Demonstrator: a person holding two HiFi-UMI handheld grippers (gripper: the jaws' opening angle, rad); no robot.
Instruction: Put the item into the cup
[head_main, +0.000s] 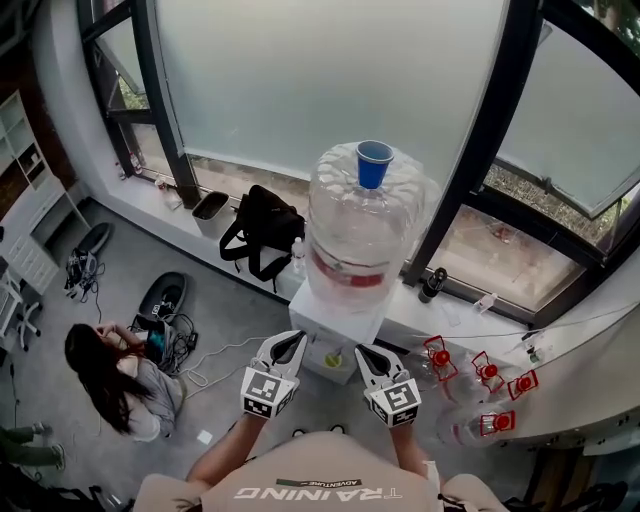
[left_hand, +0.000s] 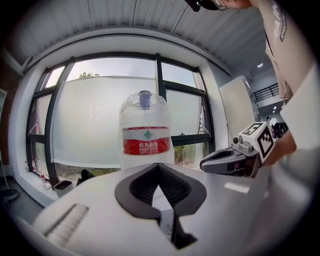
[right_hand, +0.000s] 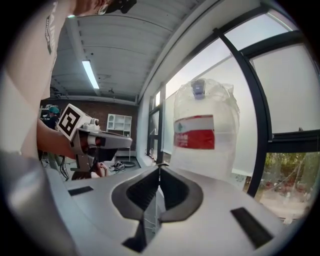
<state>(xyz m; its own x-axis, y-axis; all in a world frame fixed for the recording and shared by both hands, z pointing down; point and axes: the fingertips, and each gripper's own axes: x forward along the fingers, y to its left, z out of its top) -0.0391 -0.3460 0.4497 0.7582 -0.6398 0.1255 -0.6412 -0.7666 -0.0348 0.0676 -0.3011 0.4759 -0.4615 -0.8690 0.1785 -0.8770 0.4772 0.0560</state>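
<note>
Our shirt front (head_main: 320, 480) fills the bottom of the head view, and just past it we hold both grippers side by side, pointed at a white dispenser (head_main: 335, 322). We have the left gripper (head_main: 295, 338) clenched: in its own view the black pads meet at the tips with nothing between them. The right gripper (head_main: 362, 352) is clenched as well, its pads pressed together along their length and empty.

Between the two grippers' tips, on the dispenser's ledge, we see a small yellow-green thing (head_main: 333, 358); we cannot tell what it is. Neither gripper touches it. A big clear bottle (head_main: 355, 235) with a red label stands on the dispenser, and the blue cup (head_main: 374, 163) sits upright on top of the bottle, mouth open, well above both grippers.

To the left, a black bag (head_main: 262, 228) rests by the window, and a person (head_main: 115, 375) sits on the floor.
</note>
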